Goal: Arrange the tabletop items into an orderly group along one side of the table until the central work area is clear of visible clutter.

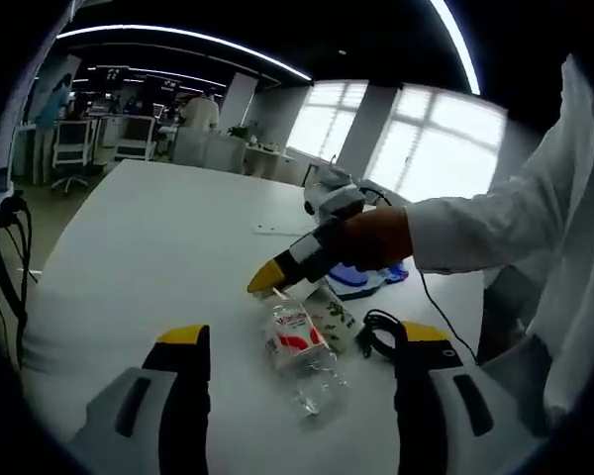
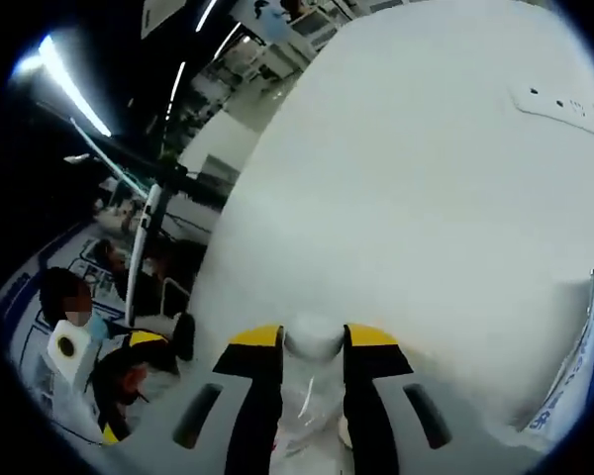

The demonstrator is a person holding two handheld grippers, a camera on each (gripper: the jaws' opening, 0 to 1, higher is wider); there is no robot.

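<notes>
- Right gripper (image 2: 312, 361) has its yellow-tipped jaws closed narrowly on the capped neck of a clear plastic bottle (image 2: 311, 341); the bottle lies flat on the white table (image 2: 406, 198)
- Left gripper (image 1: 302, 341) hangs wide open, holding nothing; the bottle (image 1: 299, 351) lies just ahead, between its jaws
- Beside the bottle lie a small printed carton (image 1: 334, 315), a black cable (image 1: 378, 332) and a blue-and-white packet (image 1: 361, 279)
- Judging by this, tidying has barely begun; the cluster sits mid-table, ungrouped
- Bottle looks empty or nearly so; I cannot tell for certain
</notes>
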